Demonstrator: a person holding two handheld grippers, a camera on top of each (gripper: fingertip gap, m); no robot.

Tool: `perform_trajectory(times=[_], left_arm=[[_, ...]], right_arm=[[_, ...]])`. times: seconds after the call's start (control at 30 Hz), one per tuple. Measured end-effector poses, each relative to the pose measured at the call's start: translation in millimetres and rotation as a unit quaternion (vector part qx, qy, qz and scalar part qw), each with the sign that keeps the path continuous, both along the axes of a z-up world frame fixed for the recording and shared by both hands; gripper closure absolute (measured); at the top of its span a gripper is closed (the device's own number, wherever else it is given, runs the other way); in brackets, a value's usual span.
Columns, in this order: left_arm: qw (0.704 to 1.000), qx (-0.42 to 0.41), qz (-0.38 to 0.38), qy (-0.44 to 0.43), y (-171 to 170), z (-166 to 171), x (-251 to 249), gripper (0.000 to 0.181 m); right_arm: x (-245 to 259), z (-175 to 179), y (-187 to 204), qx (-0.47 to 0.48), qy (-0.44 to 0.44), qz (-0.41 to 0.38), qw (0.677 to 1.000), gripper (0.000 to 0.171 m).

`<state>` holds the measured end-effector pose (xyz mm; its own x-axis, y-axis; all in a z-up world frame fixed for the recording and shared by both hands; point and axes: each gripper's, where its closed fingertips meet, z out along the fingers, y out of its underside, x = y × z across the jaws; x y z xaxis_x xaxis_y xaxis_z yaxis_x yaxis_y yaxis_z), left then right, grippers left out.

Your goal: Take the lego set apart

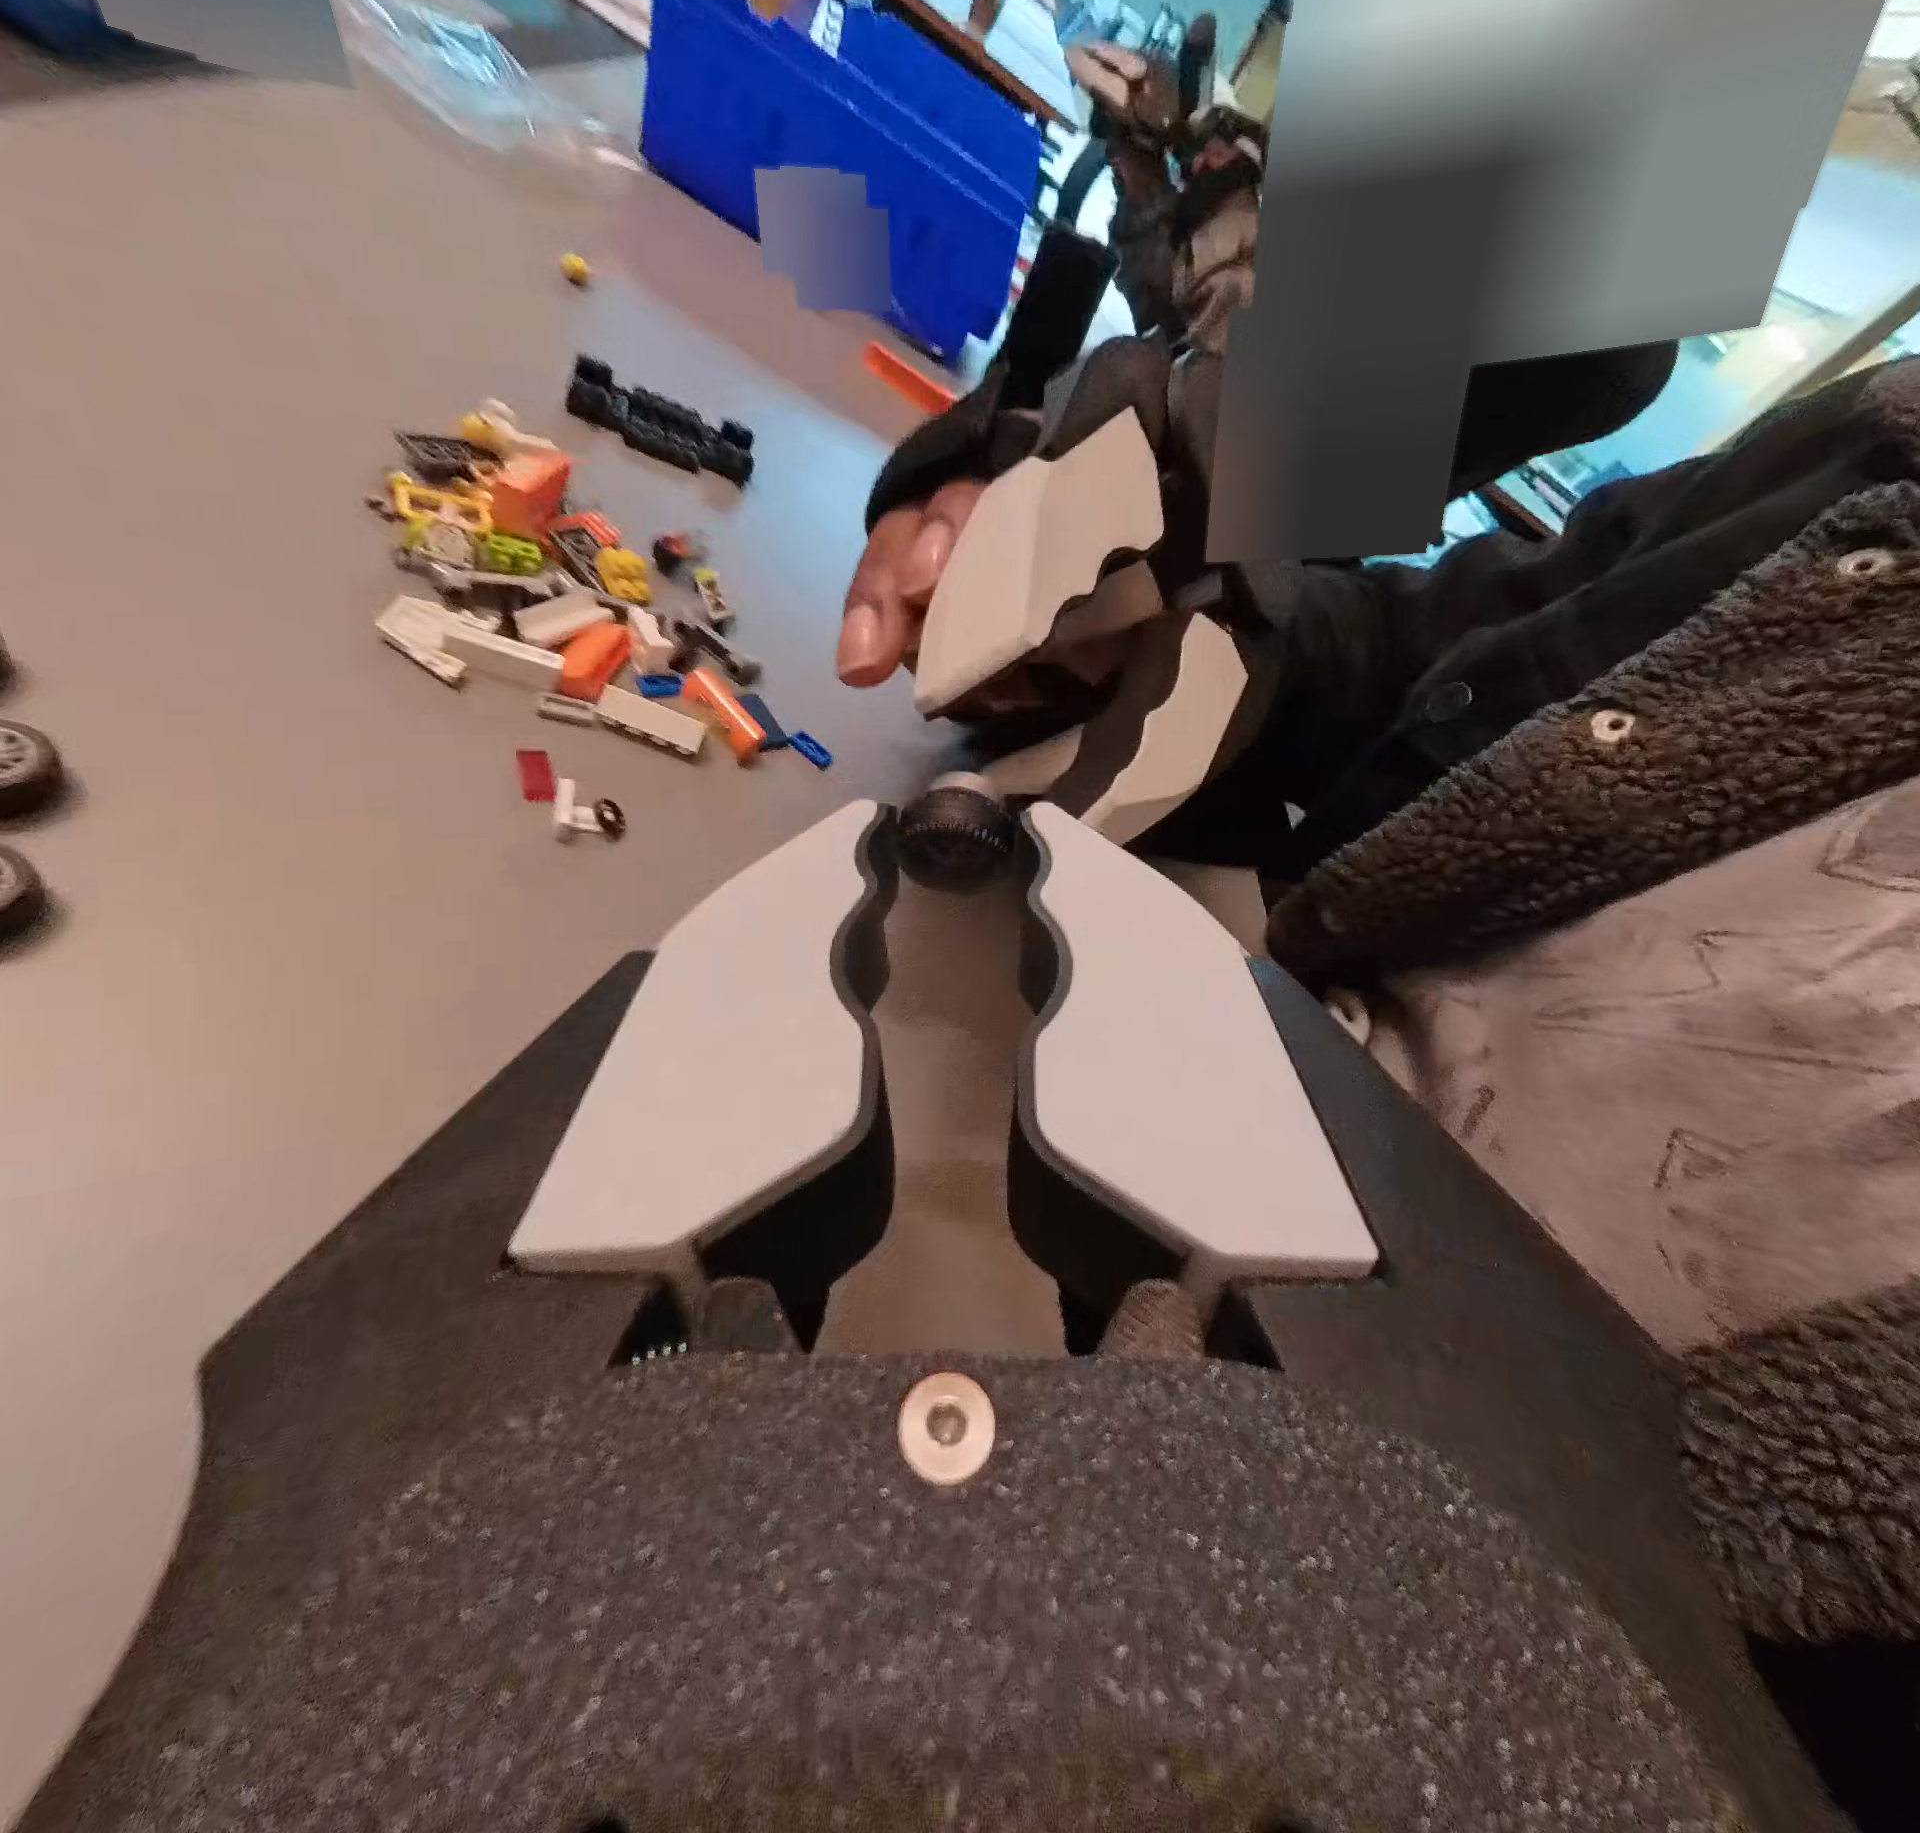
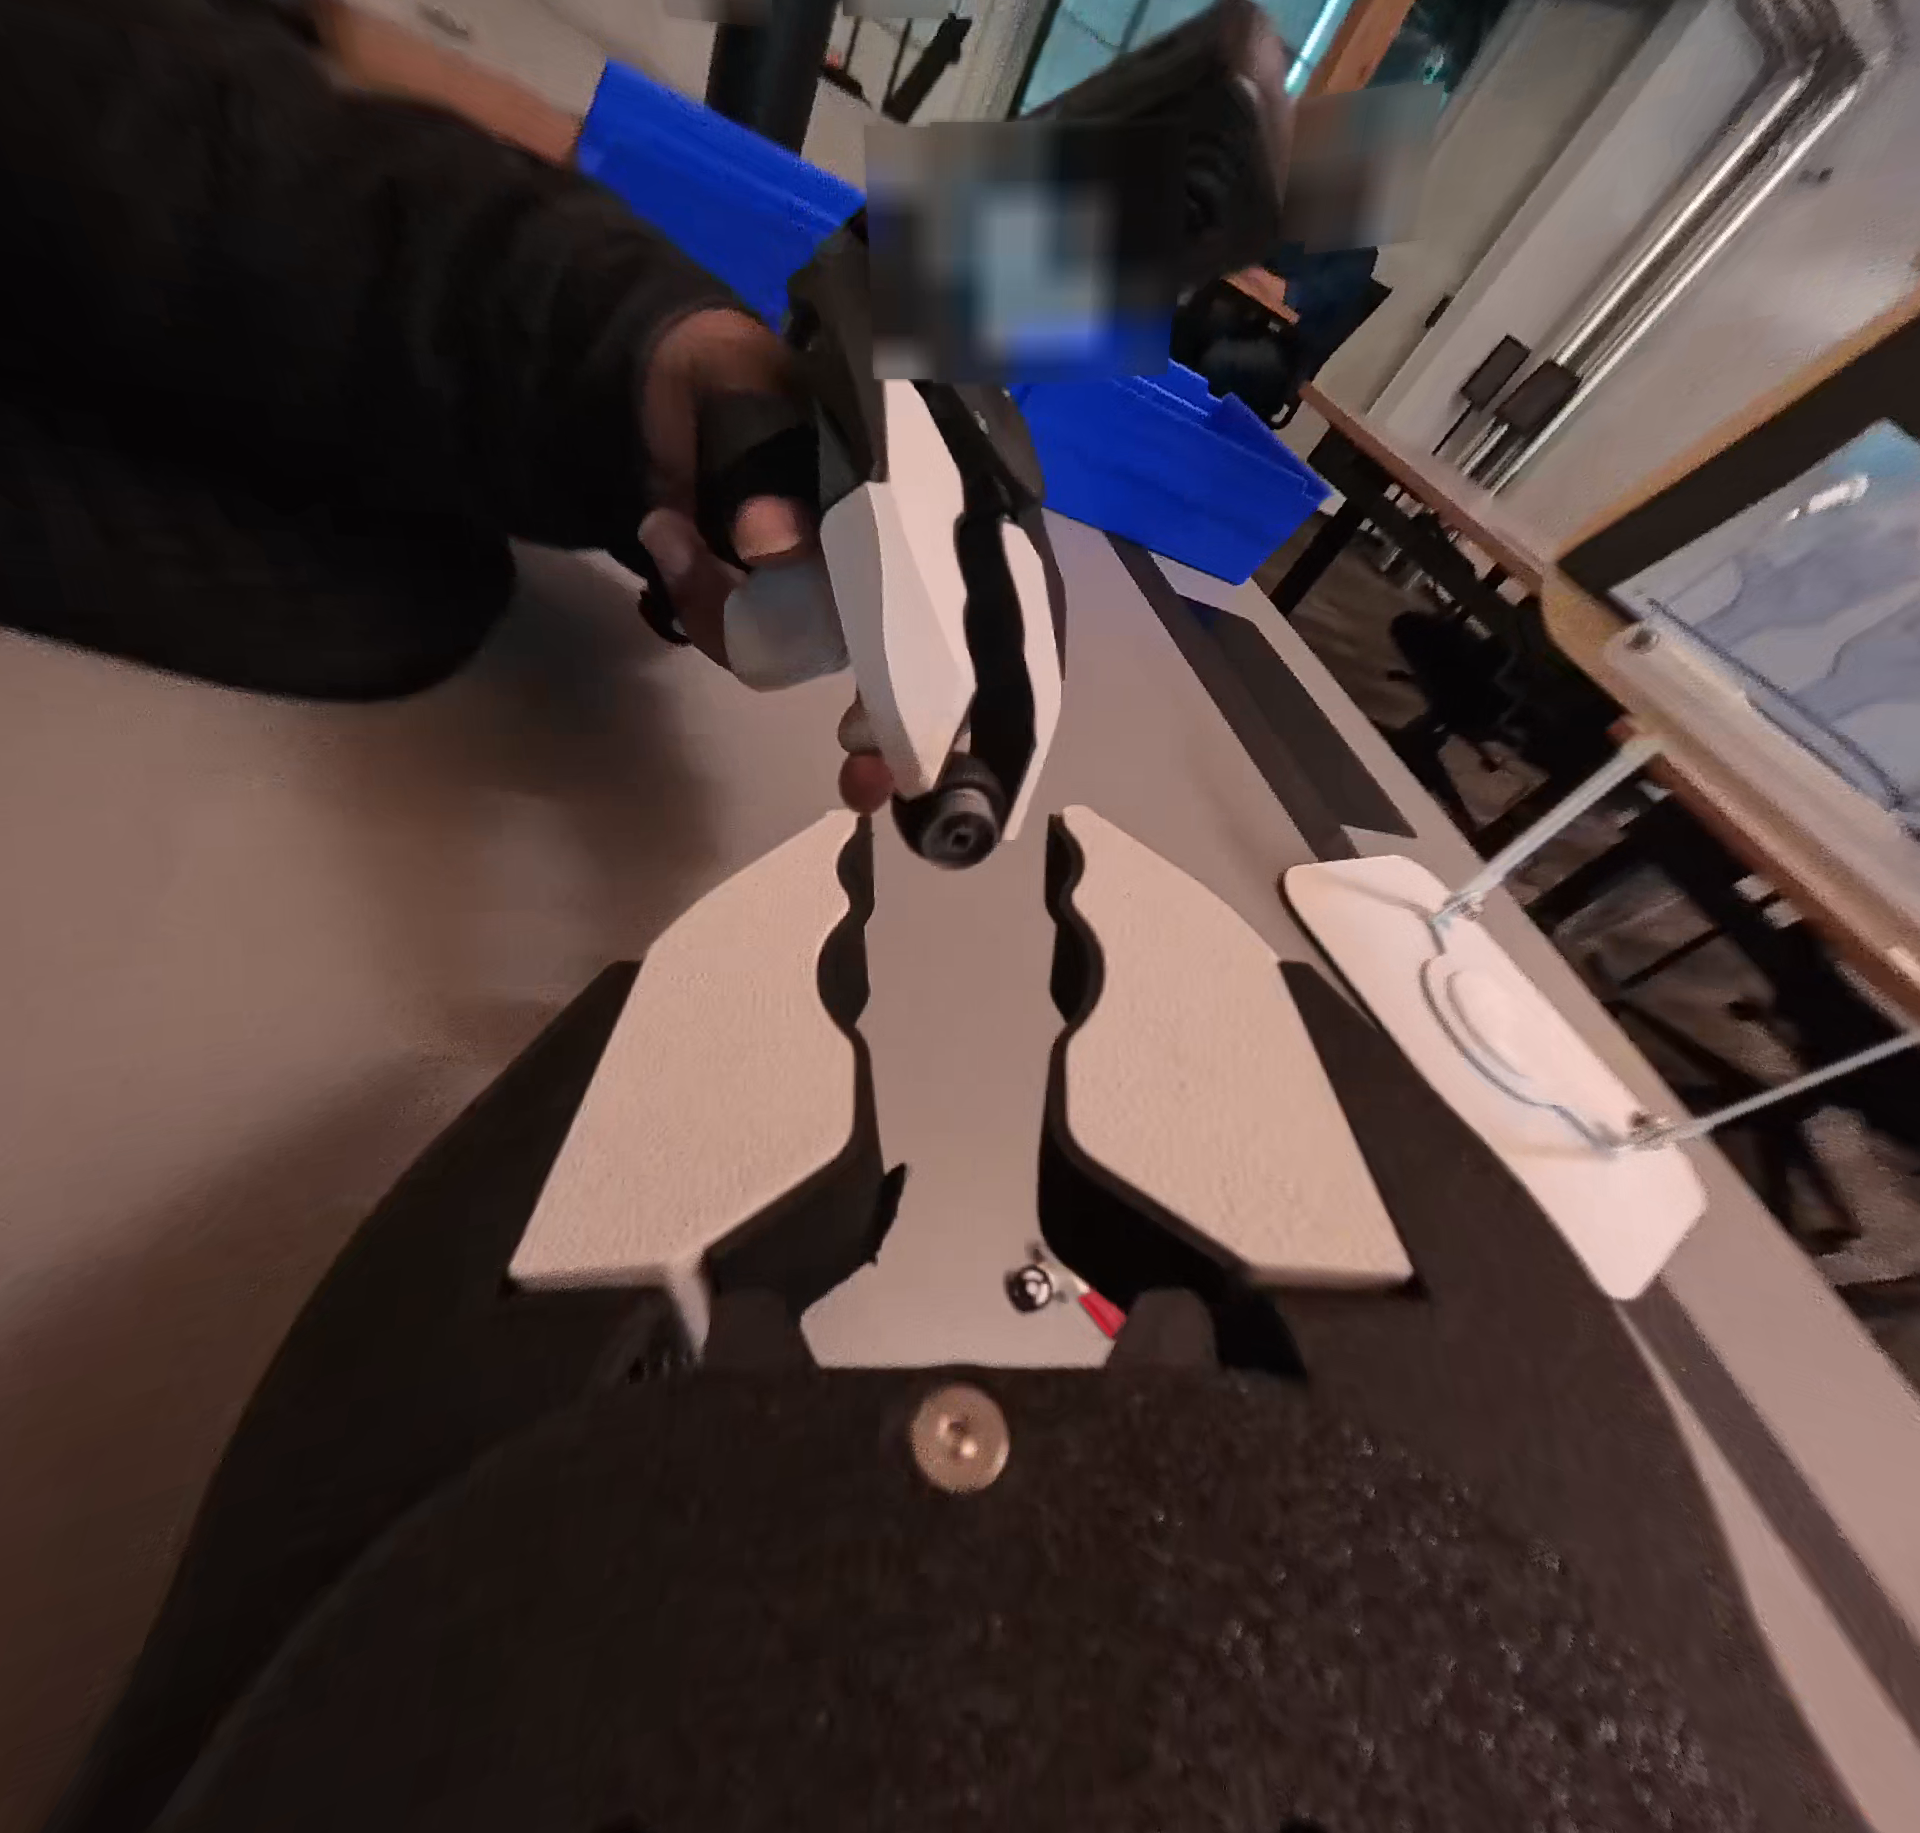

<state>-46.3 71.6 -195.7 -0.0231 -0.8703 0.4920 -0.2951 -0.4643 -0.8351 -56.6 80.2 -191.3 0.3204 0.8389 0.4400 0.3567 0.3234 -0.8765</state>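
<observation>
In the left wrist view my left gripper (image 1: 956, 833) is shut on a small black Lego wheel (image 1: 954, 845) at its fingertips, above the grey table (image 1: 260, 952). My right gripper (image 1: 997, 744) comes in from the upper right, close to the wheel, its fingers apart. In the right wrist view my right gripper (image 2: 958, 833) is open, with the wheel (image 2: 951, 825) just at its tips, held by the left gripper (image 2: 961, 807) from above. A pile of loose Lego pieces (image 1: 551, 588) lies on the table to the left.
A black row of bricks (image 1: 660, 433), two loose wheels (image 1: 21, 765) at the left edge, a red tile with a white wheeled piece (image 1: 571, 807), and a blue bin (image 1: 831, 173) are on the table. A white stand base (image 2: 1496, 1056) sits by the right table edge. My left and right fingertips are right by each other.
</observation>
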Motion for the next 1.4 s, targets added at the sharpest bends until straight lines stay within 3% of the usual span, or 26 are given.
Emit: perform_trajectory(times=[0.17,0.5,0.67,0.93,1.07,1.23,1.4], left_arm=[[0.999,-0.015,-0.032,0.023,-13.6,-1.1,2.6,0.160],[0.992,-0.086,-0.053,0.075,-21.1,-16.3,-3.9,0.160],[0.991,-0.099,-0.067,0.063,-21.9,-15.5,-14.2,0.166],[0.996,-0.078,-0.013,0.038,-5.3,-12.9,-36.2,0.164],[0.998,-0.047,0.040,0.014,9.7,-12.1,-30.5,0.163],[0.976,0.105,0.102,0.160,40.8,-51.7,-31.6,0.162],[0.913,0.202,0.139,0.326,71.4,-84.9,-79.3,0.162]], right_arm=[[-1.2,-11.3,-10.5,0.040,-0.058,0.028,0.997,0.153],[-9.3,-25.6,-17.8,0.140,-0.173,0.004,0.975,0.154],[-8.5,-22.8,-21.0,0.120,-0.159,0.016,0.980,0.156],[4.8,-27.7,-5.6,0.034,-0.112,0.006,0.993,0.157],[16.2,-23.0,5.4,-0.042,-0.045,0.006,0.998,0.157],[32.8,-21.5,21.2,-0.105,-0.002,-0.010,0.994,0.157],[29.4,-44.5,36.7,-0.134,-0.048,-0.053,0.988,0.156]])
